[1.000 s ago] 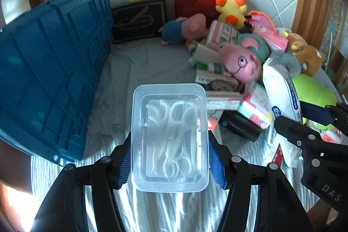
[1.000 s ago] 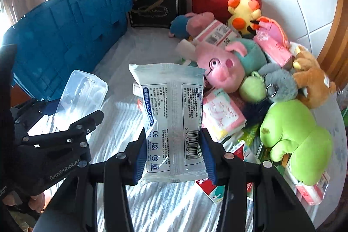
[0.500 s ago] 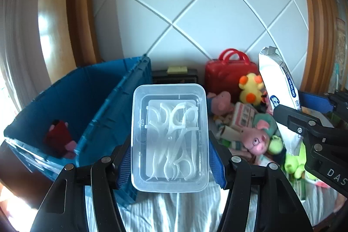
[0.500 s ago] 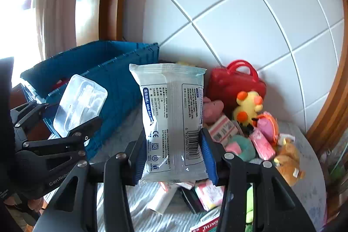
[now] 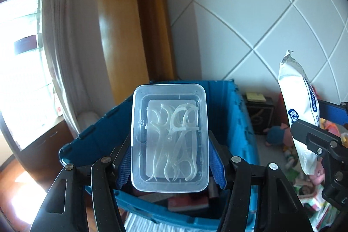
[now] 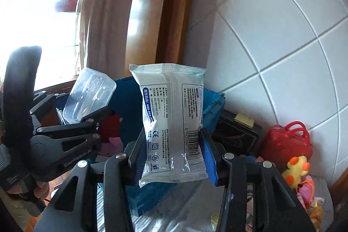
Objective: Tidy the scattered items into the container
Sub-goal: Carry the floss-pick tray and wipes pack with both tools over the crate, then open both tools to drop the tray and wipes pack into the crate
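My left gripper point(image 5: 170, 163) is shut on a clear plastic box of floss picks point(image 5: 170, 136), held up over the open blue crate point(image 5: 239, 123). That box point(image 6: 89, 95) and the left gripper point(image 6: 71, 123) show at the left of the right wrist view too. My right gripper point(image 6: 173, 163) is shut on a white wet-wipes pack point(image 6: 171, 123) standing upright, in front of the crate point(image 6: 214, 105). The same pack point(image 5: 300, 119) appears at the right in the left wrist view. Red and pink items lie inside the crate point(image 6: 112, 129).
A black box point(image 6: 237, 132), a red case point(image 6: 287, 145), a yellow plush point(image 6: 296, 169) and more toys lie on the grey sheet by the tiled wall. A wooden frame and curtain point(image 5: 63, 47) stand behind the crate. A hand point(image 6: 26, 186) holds the left gripper.
Both grippers have risen and swung left with their loads, from over the toy pile to above the crate. The crate's open inside has come into view. Neither grip changed.
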Tool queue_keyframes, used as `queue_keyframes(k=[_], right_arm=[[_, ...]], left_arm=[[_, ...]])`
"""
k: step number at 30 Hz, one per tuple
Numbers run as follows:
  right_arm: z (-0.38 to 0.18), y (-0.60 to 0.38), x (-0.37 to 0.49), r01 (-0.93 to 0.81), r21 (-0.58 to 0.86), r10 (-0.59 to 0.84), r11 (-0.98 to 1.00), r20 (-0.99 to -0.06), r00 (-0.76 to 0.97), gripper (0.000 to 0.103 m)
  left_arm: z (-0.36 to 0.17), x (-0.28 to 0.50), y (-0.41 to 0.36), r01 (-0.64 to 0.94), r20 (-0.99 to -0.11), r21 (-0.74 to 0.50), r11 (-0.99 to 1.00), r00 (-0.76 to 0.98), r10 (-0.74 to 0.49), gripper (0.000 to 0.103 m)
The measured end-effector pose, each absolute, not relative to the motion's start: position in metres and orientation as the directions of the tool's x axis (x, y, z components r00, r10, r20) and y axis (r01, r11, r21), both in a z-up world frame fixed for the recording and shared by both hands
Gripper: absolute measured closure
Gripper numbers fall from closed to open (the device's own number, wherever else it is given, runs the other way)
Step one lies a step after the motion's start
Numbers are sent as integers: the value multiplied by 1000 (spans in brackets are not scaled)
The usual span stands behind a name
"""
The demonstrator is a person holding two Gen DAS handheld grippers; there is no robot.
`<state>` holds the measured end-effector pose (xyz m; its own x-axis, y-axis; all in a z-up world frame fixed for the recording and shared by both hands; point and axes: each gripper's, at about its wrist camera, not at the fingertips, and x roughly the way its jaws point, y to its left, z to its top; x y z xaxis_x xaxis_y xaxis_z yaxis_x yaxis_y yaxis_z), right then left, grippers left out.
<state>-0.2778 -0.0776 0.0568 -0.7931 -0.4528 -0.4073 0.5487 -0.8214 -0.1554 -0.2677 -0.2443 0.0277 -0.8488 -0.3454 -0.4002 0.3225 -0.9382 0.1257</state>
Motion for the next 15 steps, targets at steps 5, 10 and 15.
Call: queue_keyframes(k=[5,10,15], right_arm=[[42,-133,-302,593,-142,-483,-792,-449,-752,58],[24,-168,-318,607,-132,-481,-784,-489,-727,58],[13,-185,-330,605,-125,-471,-786,-511,-719,58]], left_arm=[[14,-285,-293,354,-453,121,-927,-812,-369,43],[-1,-296,-323,364,-492,112,-925,-788,-369,43],[-8,-305,-337,358,-523,89,-930,-777,-349,43]])
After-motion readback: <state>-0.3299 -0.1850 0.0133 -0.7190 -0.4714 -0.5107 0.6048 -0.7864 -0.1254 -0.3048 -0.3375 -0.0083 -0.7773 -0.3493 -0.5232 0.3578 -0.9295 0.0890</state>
